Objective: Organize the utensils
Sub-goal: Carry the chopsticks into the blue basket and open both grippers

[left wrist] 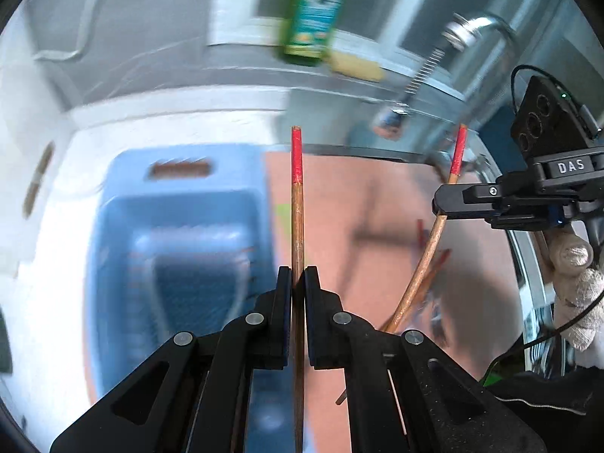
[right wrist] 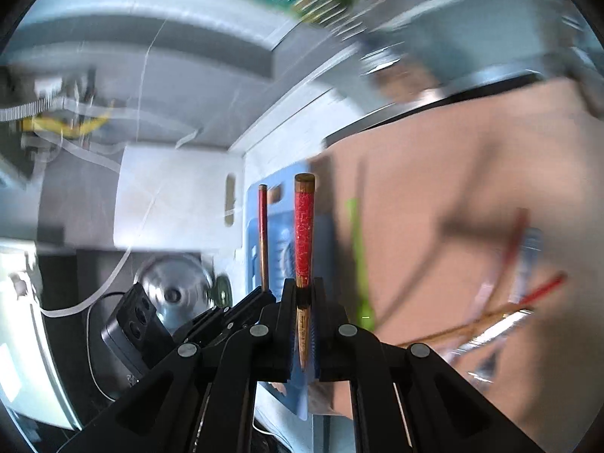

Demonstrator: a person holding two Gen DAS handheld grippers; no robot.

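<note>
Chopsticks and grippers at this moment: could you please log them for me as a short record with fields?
left gripper: shut on a red-tipped chopstick
right gripper: shut on a second red-tipped chopstick
blue basket: on the white counter, beside the pink mat
loose utensils: on the mat, blurred, including more red-tipped chopsticks
background: green bottle, faucet
</note>
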